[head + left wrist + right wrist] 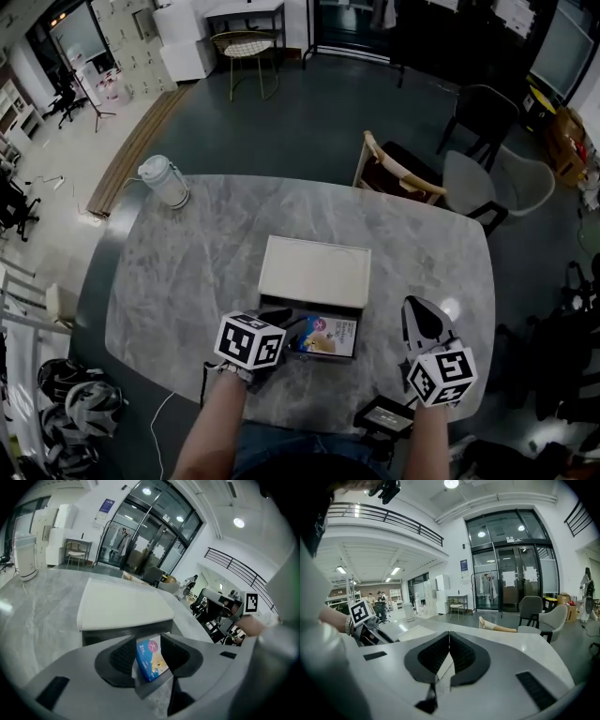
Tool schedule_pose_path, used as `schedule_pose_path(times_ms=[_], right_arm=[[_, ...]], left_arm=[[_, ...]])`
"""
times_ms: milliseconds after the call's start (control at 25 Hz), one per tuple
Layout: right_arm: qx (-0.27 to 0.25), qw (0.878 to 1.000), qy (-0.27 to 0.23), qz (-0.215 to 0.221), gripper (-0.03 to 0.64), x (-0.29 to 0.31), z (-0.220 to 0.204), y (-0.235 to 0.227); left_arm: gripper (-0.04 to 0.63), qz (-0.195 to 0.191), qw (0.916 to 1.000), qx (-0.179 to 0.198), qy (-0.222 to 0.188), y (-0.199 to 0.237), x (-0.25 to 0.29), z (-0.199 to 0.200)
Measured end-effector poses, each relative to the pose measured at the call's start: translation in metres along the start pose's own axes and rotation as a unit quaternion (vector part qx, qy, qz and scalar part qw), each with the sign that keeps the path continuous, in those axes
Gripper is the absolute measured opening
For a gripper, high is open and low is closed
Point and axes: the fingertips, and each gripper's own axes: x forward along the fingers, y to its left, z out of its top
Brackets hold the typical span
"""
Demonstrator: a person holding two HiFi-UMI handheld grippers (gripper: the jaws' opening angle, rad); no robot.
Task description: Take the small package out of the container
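The small package (151, 662) lies at the near end of the open box (315, 272) on the bench (187, 272), between the left gripper's (148, 639) spread jaws. The right gripper's (449, 637) jaws are pressed together and empty. Closing off-centre could catch only a corner, so the package may slip.

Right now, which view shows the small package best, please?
Left gripper view: the small package looms large between its open jaws. Head view shows it small in the container; right gripper view misses it.
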Motion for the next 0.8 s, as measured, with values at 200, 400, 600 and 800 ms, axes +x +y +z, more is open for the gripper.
schedule_pose_path(times_ms=[200,400,600,800], right_arm=[[0.014,1.0,0.022,0.009,0.025,0.006,-0.023,-0.001],[0.027,0.999,0.035,0.011,0.026,0.01,-0.038,-0.007],[0.033,0.999,0.034,0.008,0.025,0.013,-0.038,-0.016],[0.038,0.999,0.032,0.005,0.026,0.013,-0.036,-0.022]], left_arm=[[0.166,0.009,0.9973,-0.023,0.069,0.005,0.021,-0.02],[0.158,0.038,0.9894,-0.033,0.136,0.013,0.035,-0.033],[0.158,0.058,0.9767,-0.038,0.203,0.017,0.046,-0.044],[0.156,0.049,0.9708,-0.057,0.228,0.017,0.05,-0.049]])
